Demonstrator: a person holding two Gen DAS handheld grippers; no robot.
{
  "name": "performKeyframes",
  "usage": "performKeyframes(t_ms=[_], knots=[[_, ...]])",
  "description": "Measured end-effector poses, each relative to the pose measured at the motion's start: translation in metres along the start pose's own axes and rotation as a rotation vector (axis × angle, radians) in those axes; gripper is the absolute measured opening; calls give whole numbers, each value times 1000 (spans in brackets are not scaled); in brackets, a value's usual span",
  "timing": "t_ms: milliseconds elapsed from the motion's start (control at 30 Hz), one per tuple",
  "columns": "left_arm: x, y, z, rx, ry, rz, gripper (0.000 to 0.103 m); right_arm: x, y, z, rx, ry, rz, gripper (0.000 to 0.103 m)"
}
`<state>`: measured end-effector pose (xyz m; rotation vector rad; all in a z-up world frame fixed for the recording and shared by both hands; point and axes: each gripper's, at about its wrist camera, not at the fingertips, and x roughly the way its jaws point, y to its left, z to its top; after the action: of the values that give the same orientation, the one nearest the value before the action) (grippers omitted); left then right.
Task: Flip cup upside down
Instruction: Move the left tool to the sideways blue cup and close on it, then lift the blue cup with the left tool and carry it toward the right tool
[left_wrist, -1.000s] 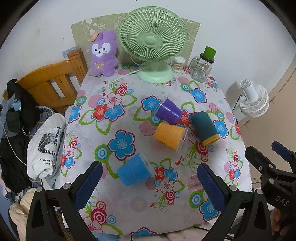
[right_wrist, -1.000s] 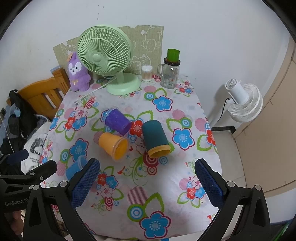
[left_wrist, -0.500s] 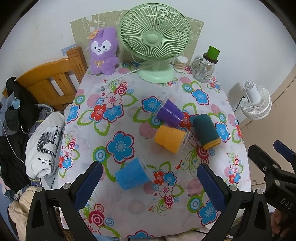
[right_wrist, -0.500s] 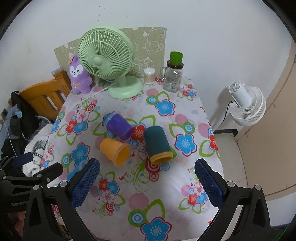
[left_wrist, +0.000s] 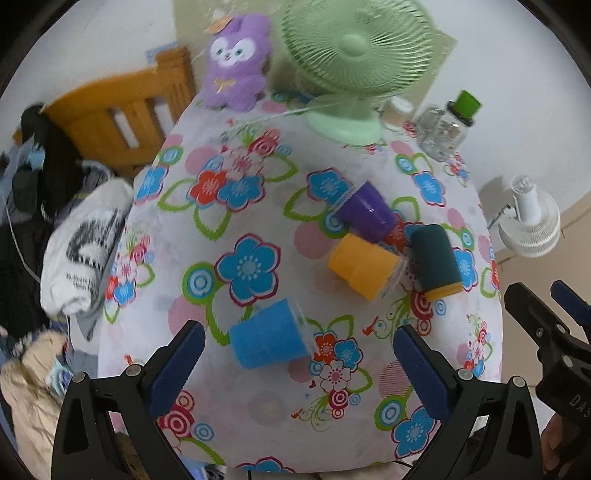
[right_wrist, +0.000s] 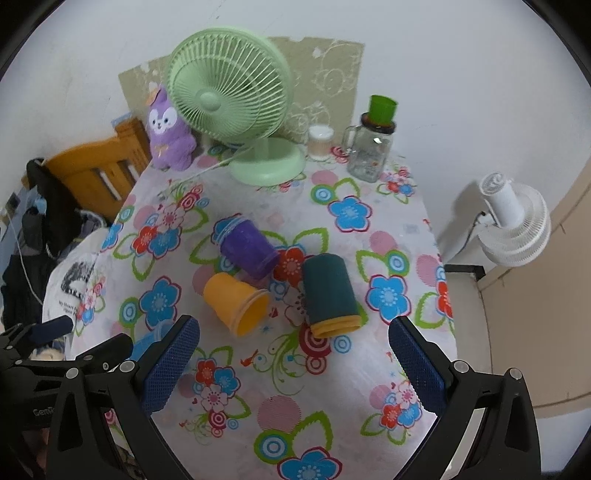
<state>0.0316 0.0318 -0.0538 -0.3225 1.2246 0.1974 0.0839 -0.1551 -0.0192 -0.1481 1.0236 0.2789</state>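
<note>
Several cups lie on their sides on the flowered tablecloth (left_wrist: 258, 206). A blue cup (left_wrist: 267, 334) lies nearest, just beyond my open, empty left gripper (left_wrist: 299, 367). An orange cup (left_wrist: 364, 266) (right_wrist: 236, 301), a purple cup (left_wrist: 365, 212) (right_wrist: 249, 247) and a dark teal cup (left_wrist: 436, 260) (right_wrist: 330, 295) lie clustered mid-table. My right gripper (right_wrist: 291, 363) is open and empty above the table's near part, short of the orange and teal cups. The blue cup (right_wrist: 147, 341) is mostly hidden behind its left finger.
At the table's back stand a green desk fan (right_wrist: 236, 107), a purple plush toy (right_wrist: 168, 131), a small white jar (right_wrist: 319, 142) and a glass jug with a green lid (right_wrist: 371, 147). A wooden chair (left_wrist: 122, 110) with clothes is left; a white floor fan (right_wrist: 513, 225) is right.
Both grippers have moved forward and lower toward the table; the cups look larger. The left wrist view has swung and is blurred. No cup has moved.
</note>
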Motion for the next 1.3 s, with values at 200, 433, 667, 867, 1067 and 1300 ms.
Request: performKeyframes(t_ms=[200,433,667,867,1067,1300], knots=[[32,15,-7,-104,83,-3,103,30,13,4,-71,56,36,103],[65,21,-11,-163,125,28,103,65,26,1,-142,118,69,103],[103,34,-17,-257,183,41,103,100,38,-2,-210,193,92,103],[122,37,-20,-297,203,21,100,116,52,-2,-270,217,112,103],[121,34,-21,-279,163,5,84,126,58,-2,-293,237,132,103],[119,21,-14,-168,143,4,83,121,48,-3,-262,229,150,103]])
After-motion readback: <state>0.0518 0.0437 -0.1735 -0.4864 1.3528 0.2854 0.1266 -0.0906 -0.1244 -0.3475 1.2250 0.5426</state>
